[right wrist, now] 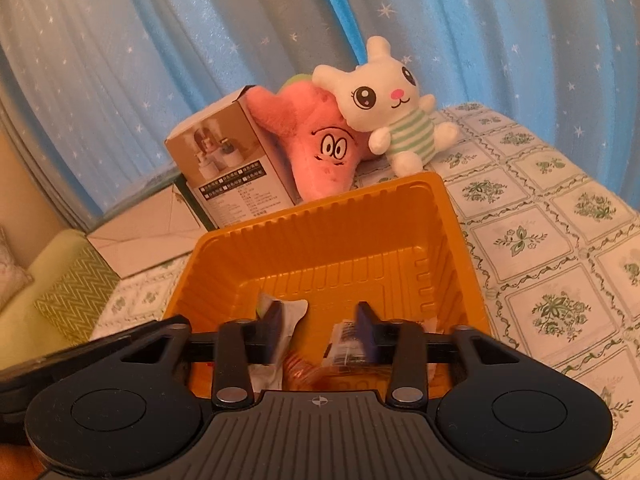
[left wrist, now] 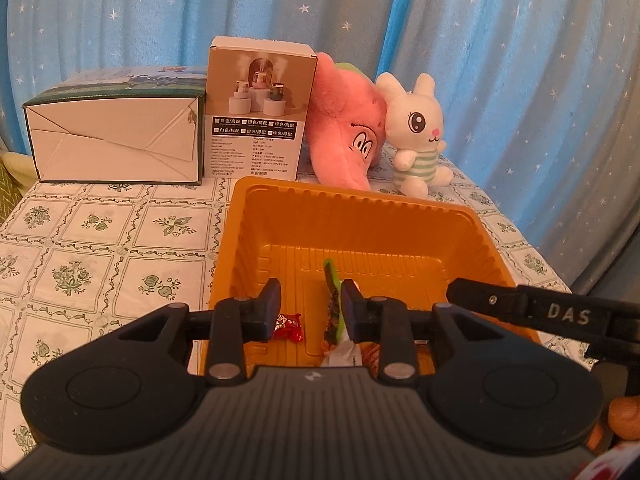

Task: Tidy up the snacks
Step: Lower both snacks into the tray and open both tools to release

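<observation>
Table [left wrist: 100,240] with white cloth, green floral squares, blue star-print curtain [left wrist: 480,40] behind.

Orange ribbed plastic tray [left wrist: 360,216] sits on the cloth, near centre, open top, both grippers over its near end. Behind it: flat white carton with green edges [left wrist: 112,140], upright tan printed product box [left wrist: 260,112], pink plush with cartoon eyes [left wrist: 344,128], white plush rabbit in green-striped shirt [left wrist: 416,132] leaning on the pink one.

Snacks are on the tray floor, near end: small red wrapped candy [left wrist: 289,326], narrow green-edged packet [left wrist: 333,300] standing on edge, white wrapper [right wrist: 294,312], dark printed packet [right wrist: 346,344], a brownish one partly hidden under the gripper body.

Left gripper [left wrist: 310,312]: fingers a modest gap apart. Green-edged packet lies against the right finger's inner face; red candy just by the left finger. Nothing pinched.

Right gripper [right wrist: 320,328]: fingers apart, wider, blurred. White wrapper is beside the left finger, dark packet against the right one. Nothing clamped between the pads.
</observation>
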The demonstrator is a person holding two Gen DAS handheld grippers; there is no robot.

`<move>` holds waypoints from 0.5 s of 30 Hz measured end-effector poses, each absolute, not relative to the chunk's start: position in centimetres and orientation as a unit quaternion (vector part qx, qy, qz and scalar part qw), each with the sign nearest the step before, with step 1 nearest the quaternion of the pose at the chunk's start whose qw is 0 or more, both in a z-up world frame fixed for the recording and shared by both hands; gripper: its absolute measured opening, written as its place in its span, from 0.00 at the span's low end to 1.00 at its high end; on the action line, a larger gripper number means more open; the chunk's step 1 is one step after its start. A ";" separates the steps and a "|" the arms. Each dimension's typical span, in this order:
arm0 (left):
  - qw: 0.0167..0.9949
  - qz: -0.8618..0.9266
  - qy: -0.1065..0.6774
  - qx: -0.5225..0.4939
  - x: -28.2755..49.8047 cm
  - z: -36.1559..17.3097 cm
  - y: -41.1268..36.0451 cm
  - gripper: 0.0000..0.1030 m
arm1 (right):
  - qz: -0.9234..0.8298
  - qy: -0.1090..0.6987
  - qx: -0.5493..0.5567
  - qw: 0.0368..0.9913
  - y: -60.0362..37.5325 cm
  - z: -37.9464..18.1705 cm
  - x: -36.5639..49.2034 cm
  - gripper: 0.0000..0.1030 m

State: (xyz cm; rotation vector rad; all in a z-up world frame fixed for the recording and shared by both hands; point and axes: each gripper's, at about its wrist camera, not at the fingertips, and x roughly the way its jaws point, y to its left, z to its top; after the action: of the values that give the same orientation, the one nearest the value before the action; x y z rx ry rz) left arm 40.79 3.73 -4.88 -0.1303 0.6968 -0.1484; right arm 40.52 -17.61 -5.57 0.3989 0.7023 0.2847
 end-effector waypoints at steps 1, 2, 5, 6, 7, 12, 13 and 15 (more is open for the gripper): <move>0.935 -0.073 0.341 -0.063 40.7 -4.9 3.7 0.28 | 0.137 0.337 0.196 0.911 -17.7 -5.6 40.4 0.62; 0.935 -0.073 0.341 -0.062 40.7 -4.9 3.7 0.28 | 0.134 0.334 0.194 0.913 -17.8 -5.4 40.4 0.62; 0.935 -0.075 0.340 -0.059 40.5 -4.8 3.6 0.28 | 0.125 0.330 0.185 0.917 -17.9 -5.1 40.3 0.62; 0.935 -0.075 0.340 -0.057 40.4 -4.8 3.5 0.28 | 0.123 0.329 0.181 0.919 -17.9 -5.0 40.2 0.62; 0.935 -0.076 0.341 -0.057 40.3 -4.7 3.5 0.28 | 0.120 0.327 0.174 0.921 -17.8 -4.9 40.1 0.62; 0.935 -0.075 0.341 -0.054 39.5 -4.6 3.2 0.28 | 0.108 0.327 0.139 0.928 -17.6 -4.8 39.4 0.62; 0.935 -0.076 0.341 -0.054 39.3 -4.5 3.2 0.28 | 0.104 0.327 0.135 0.930 -17.6 -4.7 39.1 0.62; 0.936 -0.078 0.340 -0.053 38.7 -4.3 3.0 0.28 | 0.098 0.328 0.125 0.931 -17.7 -4.6 38.7 0.62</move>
State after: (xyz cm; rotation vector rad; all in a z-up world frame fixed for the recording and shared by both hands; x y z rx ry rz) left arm 38.67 2.98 -4.33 -0.1089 0.6957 -0.1603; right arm 38.70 -17.65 -4.65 0.2561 0.6712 0.2002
